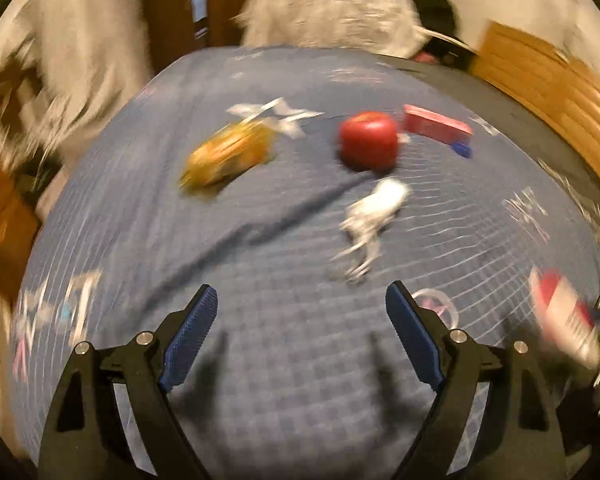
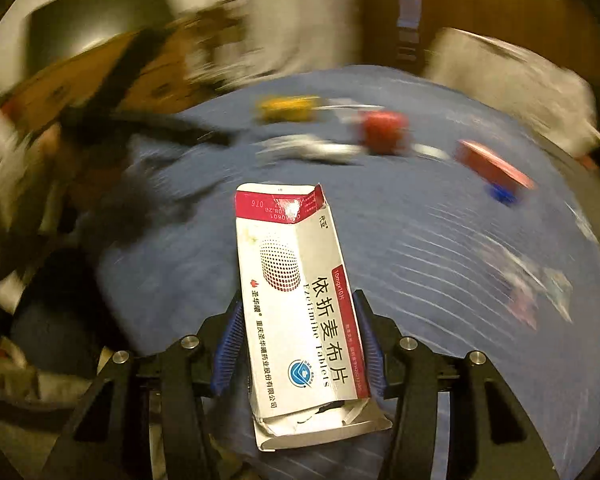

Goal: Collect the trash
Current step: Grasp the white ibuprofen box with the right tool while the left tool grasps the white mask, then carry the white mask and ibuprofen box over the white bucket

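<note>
Blue checked cloth [image 1: 300, 360] covers the tabletop, with cardboard, pale bags and wood panelling crowding its edges; both views are smeared, so fine detail is unreliable. Right gripper [image 2: 298, 320]: jaws closed on a torn-open red and white tablet box [image 2: 296, 300], clamped across its long sides with the ripped flap nearest the camera, lifted above the cloth, seemingly in carriage as collected trash. The same box shows at the right edge of the left view. Left gripper [image 1: 302, 312]: jaws spread wide, empty, hanging low over bare cloth and aimed toward the remaining items. Ahead of it lies a crumpled white wrapper [image 1: 374, 216], the nearest loose piece and the probable next pickup. Further back sit a yellow packet [image 1: 230, 156], a red apple [image 1: 368, 140] and a red box [image 1: 436, 124], well apart from each other. The apple may not be trash. No bin is identifiable in either view.
</note>
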A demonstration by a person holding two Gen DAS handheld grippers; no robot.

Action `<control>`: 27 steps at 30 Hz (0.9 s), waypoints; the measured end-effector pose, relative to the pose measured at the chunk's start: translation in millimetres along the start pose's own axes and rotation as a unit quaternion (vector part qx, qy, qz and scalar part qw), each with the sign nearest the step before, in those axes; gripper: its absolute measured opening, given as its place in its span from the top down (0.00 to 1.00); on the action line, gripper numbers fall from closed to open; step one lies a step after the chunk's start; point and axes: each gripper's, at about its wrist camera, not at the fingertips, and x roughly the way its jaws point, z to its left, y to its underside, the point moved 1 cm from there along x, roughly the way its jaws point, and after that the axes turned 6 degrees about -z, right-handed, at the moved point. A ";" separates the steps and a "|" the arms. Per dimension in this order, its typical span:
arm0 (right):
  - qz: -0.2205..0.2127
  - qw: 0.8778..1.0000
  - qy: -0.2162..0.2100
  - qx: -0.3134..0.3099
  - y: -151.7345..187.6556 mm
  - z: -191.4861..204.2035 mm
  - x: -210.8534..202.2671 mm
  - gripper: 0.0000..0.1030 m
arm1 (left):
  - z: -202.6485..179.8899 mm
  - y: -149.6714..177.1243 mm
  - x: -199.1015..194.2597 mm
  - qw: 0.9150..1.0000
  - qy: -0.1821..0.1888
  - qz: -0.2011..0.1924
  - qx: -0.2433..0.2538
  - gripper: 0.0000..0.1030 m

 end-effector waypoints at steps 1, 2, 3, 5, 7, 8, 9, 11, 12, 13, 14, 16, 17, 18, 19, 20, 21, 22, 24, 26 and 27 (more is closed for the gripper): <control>-0.005 0.999 0.023 0.026 1.5 -10.9 -5.4 0.48 | -9.6 -7.9 6.7 1.000 0.006 -0.006 0.021 0.20; -0.008 0.997 0.052 0.054 2.0 -21.7 -7.3 0.48 | -18.0 -15.6 14.9 0.999 0.018 -0.010 0.038 0.20; -0.008 0.996 0.065 0.067 3.2 -26.5 -7.5 0.48 | -23.8 -21.4 21.6 0.998 0.025 -0.011 0.048 0.20; -0.001 0.991 0.088 0.099 4.5 -38.5 1.4 0.48 | -36.9 -34.2 44.1 0.996 0.039 -0.006 0.074 0.20; 0.006 0.989 0.094 0.111 9.4 -43.9 11.4 0.46 | -47.5 -39.6 63.3 0.995 0.041 0.003 0.096 0.20; 0.009 0.989 0.094 0.114 10.3 -44.0 16.6 0.45 | -52.5 -41.1 73.0 0.993 0.045 0.008 0.108 0.22; 0.012 0.988 0.097 0.118 11.5 -43.5 23.4 0.44 | -55.8 -40.9 81.3 0.992 0.050 0.015 0.115 0.24; 0.007 0.988 0.102 0.119 11.5 -41.5 29.8 0.41 | -58.1 -38.0 99.4 0.991 0.053 0.043 0.117 0.38; 0.004 0.987 0.103 0.121 8.4 -46.2 33.3 0.40 | -59.0 -36.7 104.5 0.990 0.057 0.053 0.115 0.40; 0.000 0.987 0.102 0.124 6.8 -46.7 34.4 0.37 | -58.7 -36.9 104.8 0.991 0.061 0.049 0.112 0.42; -0.004 0.987 0.101 0.127 7.0 -46.9 33.0 0.33 | -58.3 -37.6 103.5 0.991 0.063 0.046 0.109 0.49; -0.011 0.987 0.101 0.122 4.3 -47.1 33.0 0.32 | -58.1 -37.4 101.6 0.991 0.060 0.044 0.107 0.58; -0.007 0.988 0.103 0.117 3.5 -45.0 36.3 0.32 | -57.7 -36.8 99.9 0.992 0.059 0.042 0.106 0.64; -0.001 0.988 0.104 0.117 4.5 -44.7 38.4 0.32 | -57.7 -35.9 98.4 0.992 0.060 0.042 0.104 0.66; 0.004 0.988 0.105 0.117 5.7 -47.0 39.7 0.39 | -57.3 -34.7 96.7 0.992 0.059 0.041 0.100 0.71; 0.007 0.987 0.111 0.116 6.2 -47.6 41.5 0.44 | -55.7 -33.2 93.1 0.993 0.058 0.041 0.097 0.73; 0.005 0.987 0.114 0.116 7.4 -46.2 39.3 0.45 | -54.9 -30.5 86.9 0.994 0.056 0.040 0.089 0.74; 0.004 0.986 0.111 0.120 8.7 -45.9 36.4 0.47 | -53.8 -28.0 81.5 0.995 0.052 0.039 0.081 0.74; 0.000 0.985 0.113 0.130 10.9 -45.0 31.4 0.49 | -50.7 -22.9 68.6 0.997 0.030 0.035 0.060 0.74; -0.005 0.984 0.115 0.135 12.0 -42.0 27.3 0.50 | -45.3 -17.4 53.1 0.999 0.007 0.031 0.033 0.75; -0.010 0.983 0.114 0.140 10.7 -39.6 25.6 0.50 | -40.8 -14.6 45.0 0.999 -0.004 0.028 0.021 0.75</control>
